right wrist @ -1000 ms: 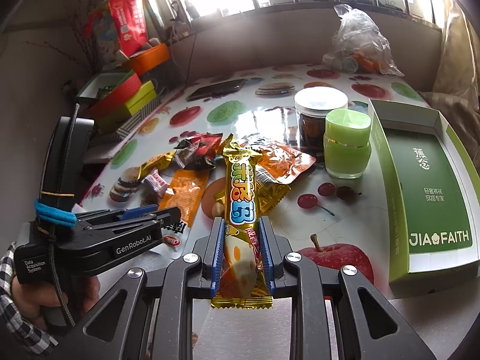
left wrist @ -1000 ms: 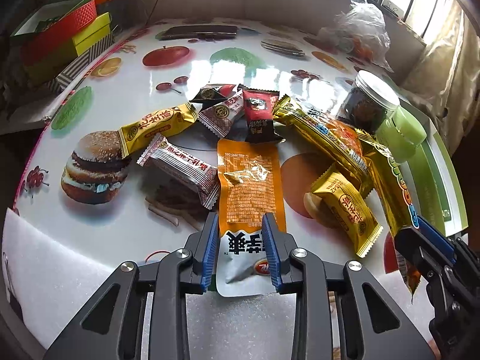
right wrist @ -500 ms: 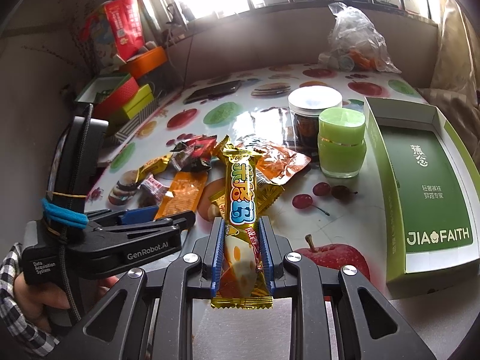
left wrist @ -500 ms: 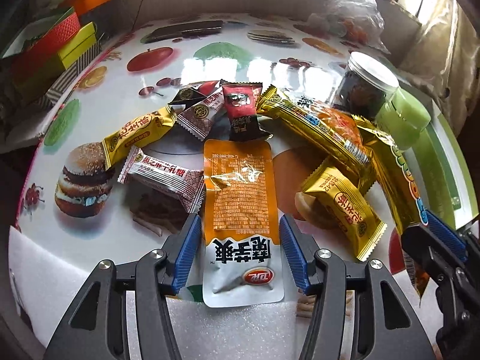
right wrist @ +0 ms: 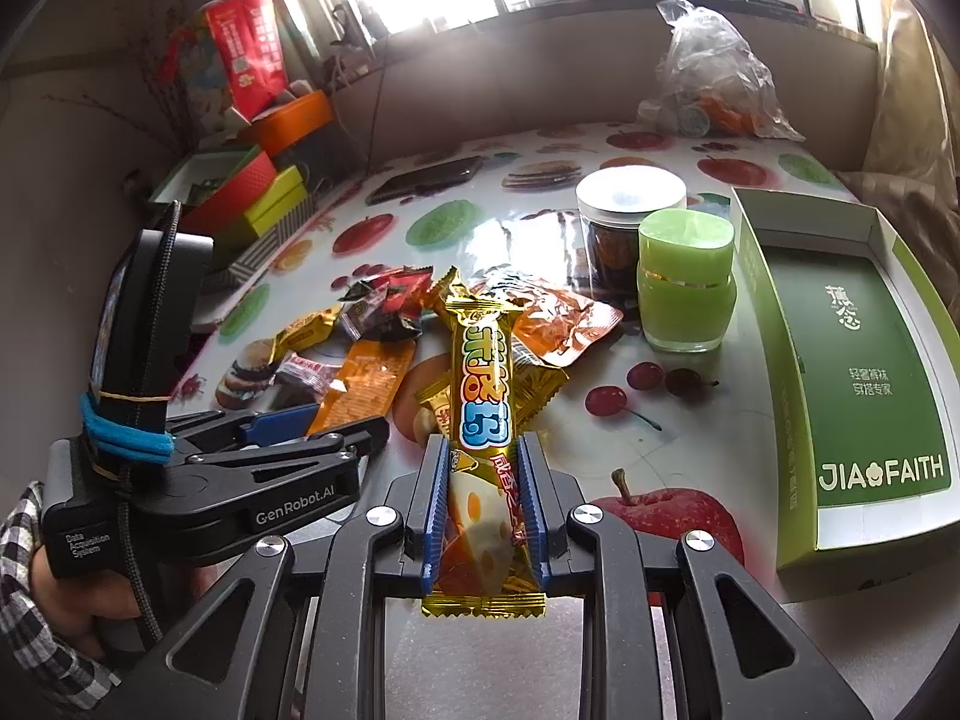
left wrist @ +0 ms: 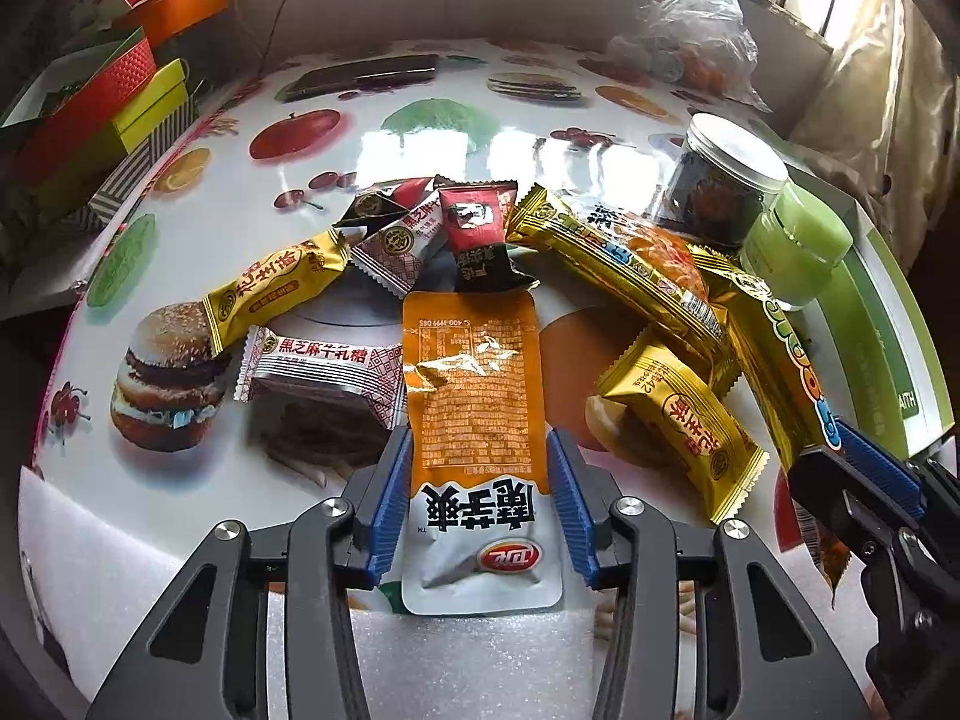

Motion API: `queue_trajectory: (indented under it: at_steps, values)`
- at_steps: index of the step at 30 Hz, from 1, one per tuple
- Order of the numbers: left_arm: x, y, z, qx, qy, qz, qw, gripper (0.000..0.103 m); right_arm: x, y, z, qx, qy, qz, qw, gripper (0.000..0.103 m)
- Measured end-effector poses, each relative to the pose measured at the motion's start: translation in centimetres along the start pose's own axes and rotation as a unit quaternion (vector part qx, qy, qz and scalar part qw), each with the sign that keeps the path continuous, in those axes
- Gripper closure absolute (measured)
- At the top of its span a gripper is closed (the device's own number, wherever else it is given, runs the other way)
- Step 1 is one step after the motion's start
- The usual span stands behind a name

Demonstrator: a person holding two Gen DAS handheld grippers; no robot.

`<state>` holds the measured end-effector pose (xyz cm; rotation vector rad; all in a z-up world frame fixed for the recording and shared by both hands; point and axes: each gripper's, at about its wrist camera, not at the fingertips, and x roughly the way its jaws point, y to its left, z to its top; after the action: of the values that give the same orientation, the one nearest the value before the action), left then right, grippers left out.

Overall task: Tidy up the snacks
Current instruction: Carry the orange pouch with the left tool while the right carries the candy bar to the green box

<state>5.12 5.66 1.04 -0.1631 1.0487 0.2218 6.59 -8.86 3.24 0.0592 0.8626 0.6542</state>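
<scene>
A heap of snack packets lies on the fruit-print table (left wrist: 420, 138). My left gripper (left wrist: 480, 480) is open, its blue pads on either side of an orange and white sachet (left wrist: 474, 408) that lies flat, not squeezed. My right gripper (right wrist: 483, 492) is shut on a long gold snack bar (right wrist: 483, 396) and holds it above the table; that bar also shows at the right of the left wrist view (left wrist: 780, 360). An open green box (right wrist: 852, 360) lies to the right of it.
A clear jar with a white lid (right wrist: 624, 228) and a green jar (right wrist: 687, 282) stand beside the box. Gold, white and red packets (left wrist: 276, 282) lie left of the sachet. A phone (left wrist: 366, 75), a plastic bag (right wrist: 714, 78) and stacked coloured boxes (left wrist: 90, 114) sit at the back.
My left gripper's jaws have opened wide around the orange sachet and moved forward along it. The right gripper still holds the gold bar in about the same place.
</scene>
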Motion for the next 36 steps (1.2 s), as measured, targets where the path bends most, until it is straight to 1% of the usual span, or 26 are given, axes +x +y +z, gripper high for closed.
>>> queue_trajectory:
  at_steps: [6, 13, 16, 26, 29, 36]
  values:
    - [-0.5, 0.3, -0.1, -0.003, -0.002, -0.010, 0.9999, 0.061, 0.0, 0.1, 0.1, -0.001, -0.001, -0.003, 1.000, 0.082]
    - [-2.8, 0.0, 0.4, -0.001, -0.027, -0.026, 0.9993, 0.061, -1.1, 0.2, 0.5, -0.004, -0.016, -0.011, 1.000, 0.082]
    - [-3.9, -0.5, 0.8, 0.006, -0.040, -0.033, 0.9986, 0.061, -1.7, 0.0, 0.7, 0.001, -0.024, -0.016, 1.000, 0.082]
    - [-5.9, -2.0, 2.0, 0.020, -0.060, -0.055, 0.9965, 0.061, -3.8, -1.0, 1.7, 0.008, -0.049, -0.031, 0.998, 0.082]
    - [-6.6, -2.8, 2.5, 0.028, -0.069, -0.062, 0.9953, 0.061, -4.5, -1.7, 2.1, 0.015, -0.056, -0.040, 0.998, 0.082]
    - [-7.6, -5.1, 3.8, 0.045, -0.084, -0.090, 0.9914, 0.061, -6.1, -3.8, 2.6, 0.030, -0.073, -0.064, 0.995, 0.082]
